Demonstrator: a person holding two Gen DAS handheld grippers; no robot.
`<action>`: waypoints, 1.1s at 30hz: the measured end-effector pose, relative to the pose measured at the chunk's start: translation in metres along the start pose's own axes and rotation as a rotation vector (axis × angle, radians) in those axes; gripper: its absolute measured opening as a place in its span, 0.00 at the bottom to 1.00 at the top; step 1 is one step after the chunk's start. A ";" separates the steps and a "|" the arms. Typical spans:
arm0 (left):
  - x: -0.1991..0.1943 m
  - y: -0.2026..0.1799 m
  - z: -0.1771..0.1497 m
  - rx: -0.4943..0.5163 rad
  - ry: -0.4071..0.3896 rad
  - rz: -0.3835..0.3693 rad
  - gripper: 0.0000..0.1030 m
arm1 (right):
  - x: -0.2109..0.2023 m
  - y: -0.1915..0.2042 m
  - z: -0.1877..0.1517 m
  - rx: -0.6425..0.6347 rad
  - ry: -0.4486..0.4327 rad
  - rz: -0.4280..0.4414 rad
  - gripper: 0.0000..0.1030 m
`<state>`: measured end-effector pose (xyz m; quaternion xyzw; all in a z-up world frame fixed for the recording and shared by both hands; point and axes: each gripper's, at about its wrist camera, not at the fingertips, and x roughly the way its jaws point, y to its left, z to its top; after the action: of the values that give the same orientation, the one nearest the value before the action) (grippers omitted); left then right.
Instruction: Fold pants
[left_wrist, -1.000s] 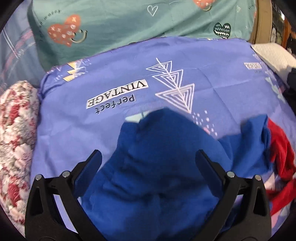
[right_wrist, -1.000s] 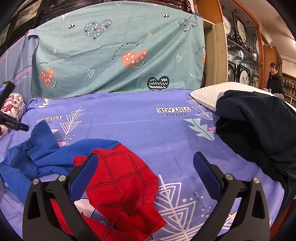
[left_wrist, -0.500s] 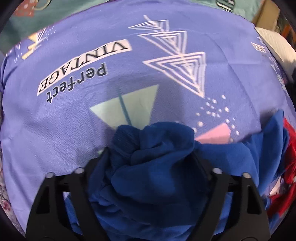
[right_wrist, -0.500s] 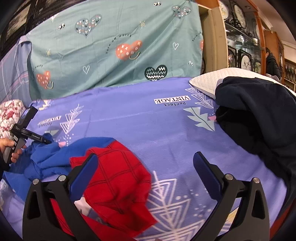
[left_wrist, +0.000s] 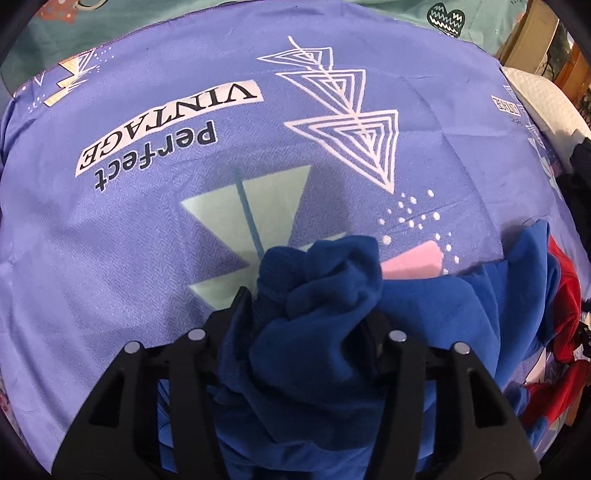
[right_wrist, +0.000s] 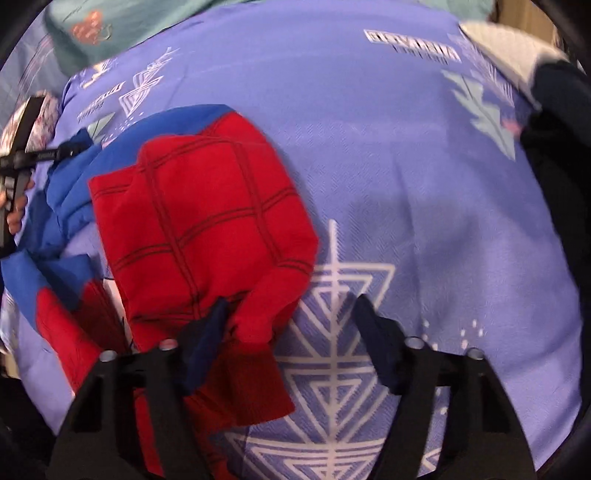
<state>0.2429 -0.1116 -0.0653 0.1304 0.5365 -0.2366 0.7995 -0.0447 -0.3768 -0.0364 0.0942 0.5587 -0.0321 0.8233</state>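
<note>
on purple bedsheet (left_wrist: 147, 229) — left gripper (left_wrist: 310, 314) clenched on blue-red pants (left_wrist: 325, 295), right gripper (right_wrist: 291, 325) jaws apart over red leg

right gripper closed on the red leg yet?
No. The right gripper is open: the red leg lies against the left finger only, and a wide gap to the other finger shows bare bedsheet.

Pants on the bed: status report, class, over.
Left claw shut on bunched blue-and-red pants. Right claw open over red leg. Nothing blocking.
</note>
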 end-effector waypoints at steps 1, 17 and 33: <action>-0.001 0.000 0.000 -0.009 -0.003 0.004 0.38 | -0.003 0.008 0.000 -0.032 -0.009 -0.022 0.18; -0.160 0.113 -0.013 -0.385 -0.384 -0.005 0.27 | -0.099 -0.019 0.105 -0.115 -0.348 -0.378 0.13; -0.103 0.242 0.011 -0.713 -0.197 0.255 0.76 | 0.036 -0.004 0.255 -0.080 -0.248 -0.612 0.52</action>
<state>0.3453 0.1147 0.0224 -0.1134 0.4852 0.0548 0.8653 0.2016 -0.4272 0.0212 -0.1149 0.4574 -0.2674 0.8403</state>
